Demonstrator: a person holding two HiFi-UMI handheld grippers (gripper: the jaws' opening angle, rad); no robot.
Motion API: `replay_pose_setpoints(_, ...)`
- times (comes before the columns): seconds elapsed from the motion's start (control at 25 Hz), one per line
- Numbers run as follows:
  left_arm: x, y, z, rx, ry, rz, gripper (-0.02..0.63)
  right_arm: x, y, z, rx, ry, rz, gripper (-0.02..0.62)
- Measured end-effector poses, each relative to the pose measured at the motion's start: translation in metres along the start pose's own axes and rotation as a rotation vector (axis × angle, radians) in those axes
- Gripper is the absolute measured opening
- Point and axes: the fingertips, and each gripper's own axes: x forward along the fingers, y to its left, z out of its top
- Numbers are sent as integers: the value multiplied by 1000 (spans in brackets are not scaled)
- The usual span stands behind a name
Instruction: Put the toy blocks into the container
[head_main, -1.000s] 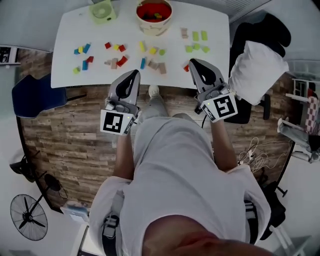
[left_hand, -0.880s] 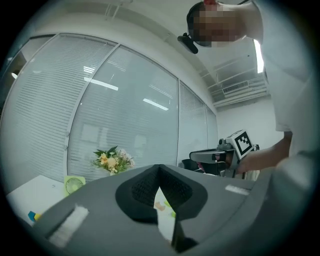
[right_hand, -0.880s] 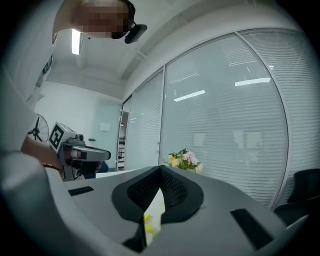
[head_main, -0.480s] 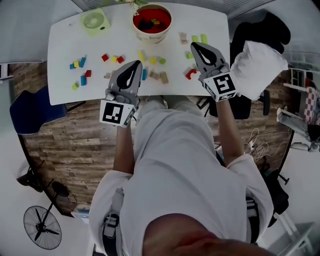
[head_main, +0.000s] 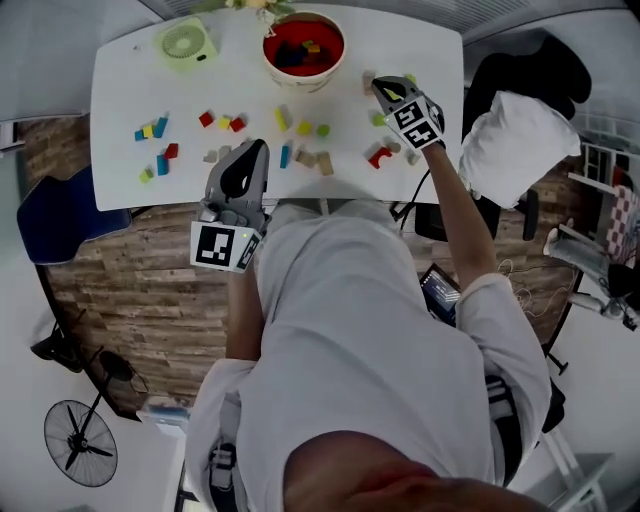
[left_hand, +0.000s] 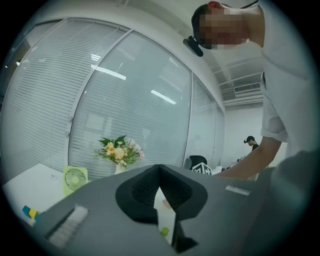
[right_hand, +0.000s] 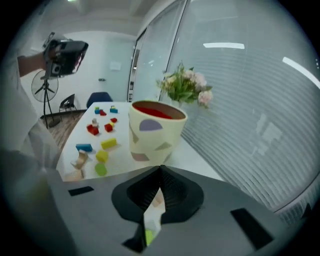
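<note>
**Left tool (head_main: 257, 149) and right tool (head_main: 385, 90): both pressed shut, nothing in either**

The left tool hangs at the near edge of the white bench (head_main: 125, 85), low in the middle of the head view. Its jaws meet at the tips and hold nothing. The right tool reaches further in, toward the upper right of the bench, and it too is pressed together and empty, with pale and green pieces just beyond its tips.

The toy blocks (head_main: 282, 121) lie scattered across the middle of the bench in loose clusters from left to right. A few already sit inside the container (head_main: 301, 74), a cream bowl with a red interior at the top centre. A red arch block (head_main: 378, 156) lies just below the right tool.

These look like small, rigid, lightweight pieces with smooth faces, so I'd say a gentle pinch across two flat, parallel sides should do. The rounded ones seem likelier to roll or squirt out. The arch looks best taken across its flat sides.

I can read no brand or lettering anywhere. The container shows only coloured shapes, and the green fan (head_main: 183, 43) at upper left shows no legible label.
</note>
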Motion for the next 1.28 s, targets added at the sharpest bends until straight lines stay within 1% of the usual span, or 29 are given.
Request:
replay_pose_setpoints(0.16, 1, 7, -4, -18, 18, 37, -2, 37, -1, -35, -119, 155, 85, 13)
replay_pose_setpoints(0.24, 3, 11, -6, -24, 25, 51, -2, 53, 1, -49, -178, 215, 132, 58)
replay_pose_setpoints(0.32, 4, 13, -8, -29, 31, 64, -2, 67, 6, -64, -235, 281, 190, 155)
replay_pose_setpoints(0.4, 5, 13, -9, -33, 39, 75, -2, 77, 11, -80, -298, 348, 253, 222)
replay_pose_setpoints(0.48, 5, 12, -10, -36, 47, 84, -2, 85, 12, -93, -359, 392, 305, 262)
replay_pose_setpoints(0.64, 3, 14, -13, -38, 61, 111, -2, 100, 4, -98, -442, 411, 367, 324)
replay_pose_setpoints(0.8, 0, 13, -14, -44, 71, 130, -2, 106, 1, -103, -524, 436, 410, 347)
replay_pose_setpoints(0.96, 2, 14, -15, -46, 78, 138, -2, 110, 1, -107, -547, 435, 425, 327)
replay_pose_setpoints(1.08, 6, 13, -14, -43, 76, 133, -2, 107, 2, -105, -525, 424, 441, 314)
replay_pose_setpoints(1.28, 12, 7, -11, -32, 73, 113, -2, 103, 2, -98, -438, 389, 435, 307)
